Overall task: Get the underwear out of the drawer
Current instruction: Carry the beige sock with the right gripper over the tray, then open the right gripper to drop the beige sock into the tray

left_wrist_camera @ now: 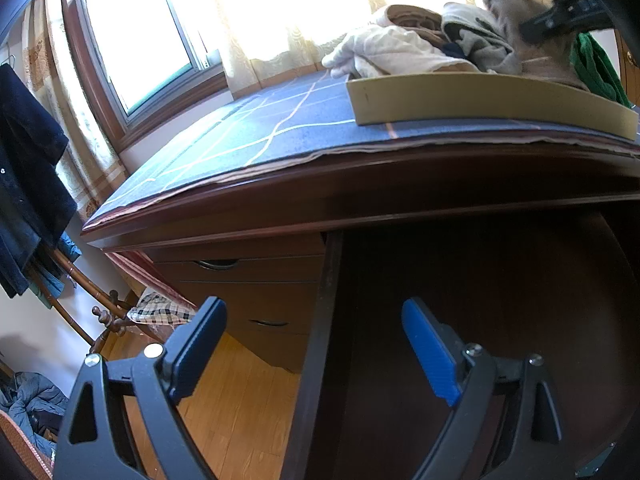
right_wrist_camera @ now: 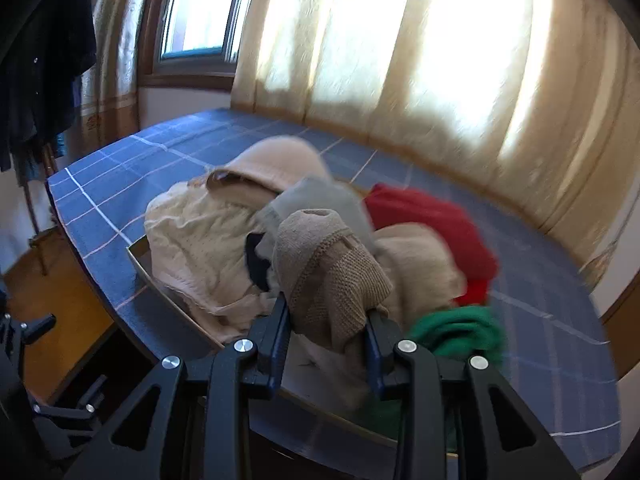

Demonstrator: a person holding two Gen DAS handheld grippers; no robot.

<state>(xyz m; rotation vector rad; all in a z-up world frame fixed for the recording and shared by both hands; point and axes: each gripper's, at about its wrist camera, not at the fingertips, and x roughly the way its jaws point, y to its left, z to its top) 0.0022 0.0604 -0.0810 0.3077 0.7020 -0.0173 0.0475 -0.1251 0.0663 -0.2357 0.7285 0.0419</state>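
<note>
— Where is the underwear?

— A tan knitted piece [right_wrist_camera: 332, 276] is pinched between the fingers of the right gripper [right_wrist_camera: 326, 320], bunched up over the tray [right_wrist_camera: 138, 258] on the bench [right_wrist_camera: 100, 196]. The drawer it belongs to I cannot make out for certain.

— What else is in that tray?

— A heap of clothes – a cream garment [right_wrist_camera: 192, 248] on the left, a beige one [right_wrist_camera: 276, 160] at the far side, something red [right_wrist_camera: 432, 224] to the right and green [right_wrist_camera: 460, 328] at the near right. The picture is blurred there.

— And the left gripper?

— The left gripper [left_wrist_camera: 316, 344] hangs low before the dark wooden front of the bench, its fingers spread with nothing between them. Two closed drawers [left_wrist_camera: 256, 276] with recessed handles sit to its left, the wood floor [left_wrist_camera: 240, 400] below. In its view the tray [left_wrist_camera: 480, 100] sits high on the blue checked cloth [left_wrist_camera: 280, 128], the right gripper [left_wrist_camera: 560, 16] among the clothes.

— Behind the bench?

— Pale curtains [right_wrist_camera: 400, 60] over a bright window [right_wrist_camera: 200, 8].
</note>
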